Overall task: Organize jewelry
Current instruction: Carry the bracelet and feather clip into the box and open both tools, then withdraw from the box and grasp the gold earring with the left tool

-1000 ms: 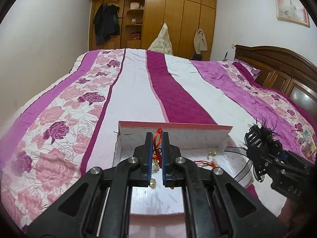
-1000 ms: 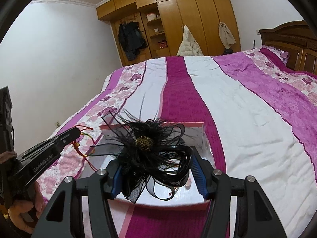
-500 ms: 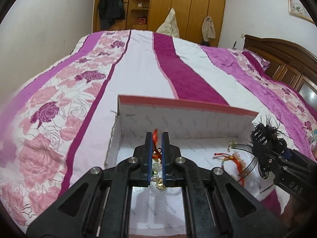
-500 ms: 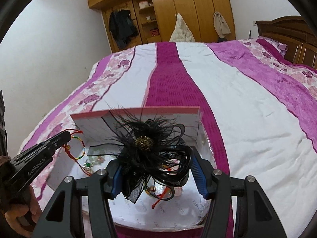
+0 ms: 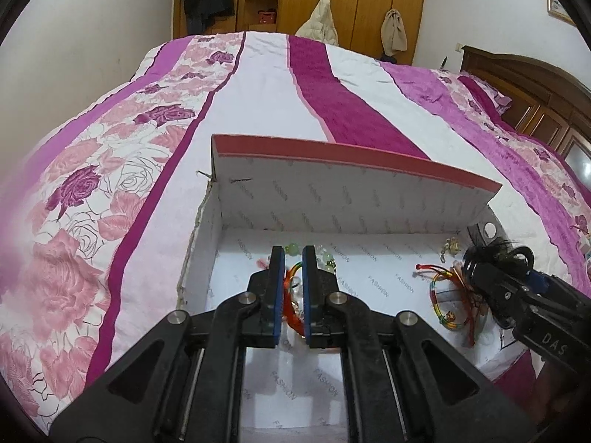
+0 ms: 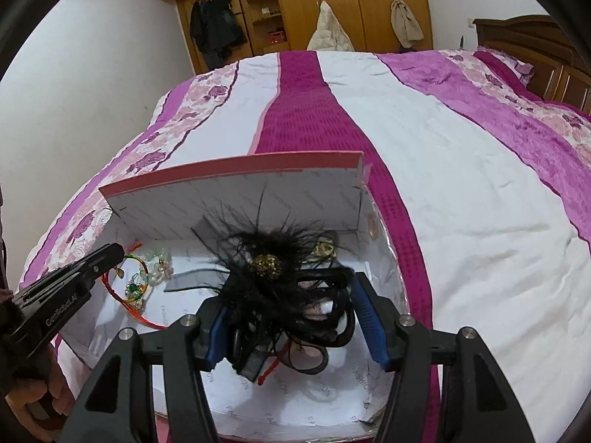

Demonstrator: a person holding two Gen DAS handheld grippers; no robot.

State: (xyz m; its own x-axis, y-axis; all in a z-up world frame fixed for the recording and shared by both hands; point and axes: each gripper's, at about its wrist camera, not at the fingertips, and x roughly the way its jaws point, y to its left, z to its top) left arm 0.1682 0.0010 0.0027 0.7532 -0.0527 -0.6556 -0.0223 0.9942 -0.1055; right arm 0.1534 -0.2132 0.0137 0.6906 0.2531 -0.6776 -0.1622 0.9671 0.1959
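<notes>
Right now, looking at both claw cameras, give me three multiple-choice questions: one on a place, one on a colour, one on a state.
1. Where is the open white cardboard box?
A. on the striped bedspread
B. on a wardrobe shelf
C. on the floor

2. What colour is the feathered hair clip?
A. white
B. black
C. green

3. What is between the right claw fingers?
A. nothing
B. a coat
C. the feathered hair clip

Answers:
1 A, the purple striped bedspread surrounds the box.
2 B, its feathers are black.
3 C, the clip fills the space between the blue pads.
</notes>
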